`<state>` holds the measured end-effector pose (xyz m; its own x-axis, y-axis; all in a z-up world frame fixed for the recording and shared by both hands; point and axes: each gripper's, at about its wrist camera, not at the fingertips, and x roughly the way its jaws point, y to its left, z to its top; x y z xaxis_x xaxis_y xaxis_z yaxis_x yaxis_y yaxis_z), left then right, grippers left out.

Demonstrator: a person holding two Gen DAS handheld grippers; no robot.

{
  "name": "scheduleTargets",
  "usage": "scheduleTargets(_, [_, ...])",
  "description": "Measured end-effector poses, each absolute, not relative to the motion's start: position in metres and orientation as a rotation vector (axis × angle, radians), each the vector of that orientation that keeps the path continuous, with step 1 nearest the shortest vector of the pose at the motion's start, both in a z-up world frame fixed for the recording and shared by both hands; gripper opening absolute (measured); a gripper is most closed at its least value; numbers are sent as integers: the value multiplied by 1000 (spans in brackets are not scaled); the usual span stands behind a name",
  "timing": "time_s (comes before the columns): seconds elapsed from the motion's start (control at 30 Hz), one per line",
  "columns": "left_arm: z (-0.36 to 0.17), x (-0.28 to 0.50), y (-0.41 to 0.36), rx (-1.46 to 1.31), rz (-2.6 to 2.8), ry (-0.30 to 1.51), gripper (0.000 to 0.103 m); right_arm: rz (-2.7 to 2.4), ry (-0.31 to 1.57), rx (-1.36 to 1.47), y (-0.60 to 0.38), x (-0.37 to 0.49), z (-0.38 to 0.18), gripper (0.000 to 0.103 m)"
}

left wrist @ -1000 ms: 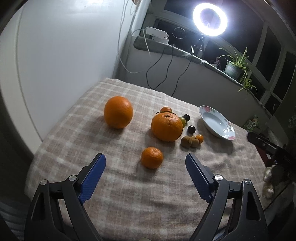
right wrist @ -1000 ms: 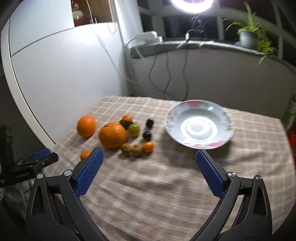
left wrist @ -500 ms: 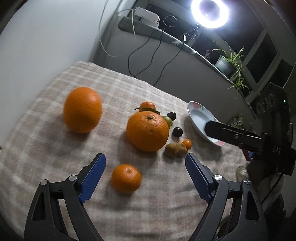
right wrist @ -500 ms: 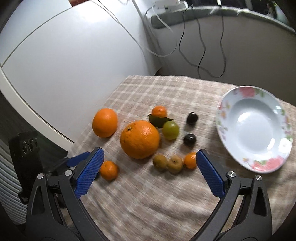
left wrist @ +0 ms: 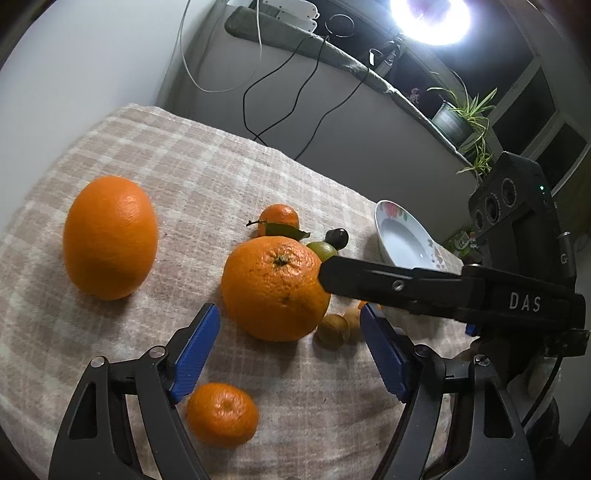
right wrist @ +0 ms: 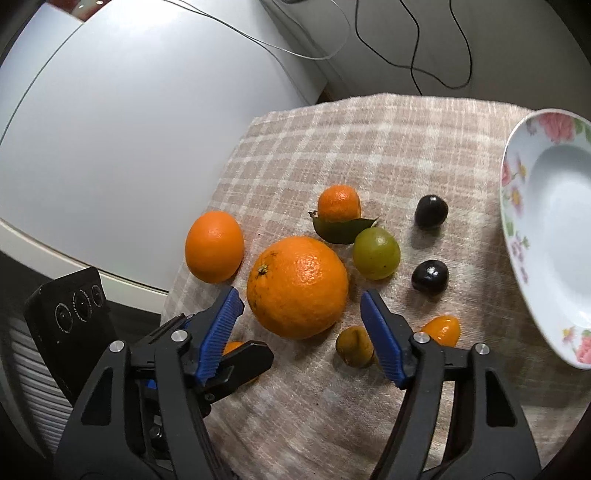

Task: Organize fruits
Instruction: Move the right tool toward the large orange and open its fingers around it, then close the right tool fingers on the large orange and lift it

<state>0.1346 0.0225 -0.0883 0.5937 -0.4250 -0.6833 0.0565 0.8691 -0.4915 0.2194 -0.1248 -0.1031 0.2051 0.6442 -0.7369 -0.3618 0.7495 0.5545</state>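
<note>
Two grippers converge on the big orange (right wrist: 297, 287) at the middle of my desk (right wrist: 369, 147). My right gripper (right wrist: 299, 332) has just been narrowing, jaws released either side of the big orange, nothing pinched. My left gripper (left wrist: 288, 350) has also been narrowing, released, empty, a small mandarin (left wrist: 221, 414) below it. The plate (right wrist: 554, 229) waits empty at three o'clock, presumably the destination.

Ring light (left wrist: 430, 14) blazing at the top, dark windows (left wrist: 554, 122) behind a potted plant (left wrist: 461, 114) on the ledge, black cables (left wrist: 280, 99) trailing down the grey wall, checked cloth (right wrist: 369, 140) covering the tabletop.
</note>
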Motion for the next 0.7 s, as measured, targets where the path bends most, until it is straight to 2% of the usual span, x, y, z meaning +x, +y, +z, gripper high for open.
scheduleTargets(0.27, [-95, 146, 20, -442, -286, 929, 76, 704, 1214, 319, -119, 231, -115, 71])
scheduleTargets(0.4, [-99, 150, 18, -436, -279, 939, 72, 705, 1231, 324, -114, 236, -119, 62])
scheduleTargets(0.7, [-98, 148, 18, -398, -265, 933, 67, 719, 1235, 338, -114, 236, -122, 61])
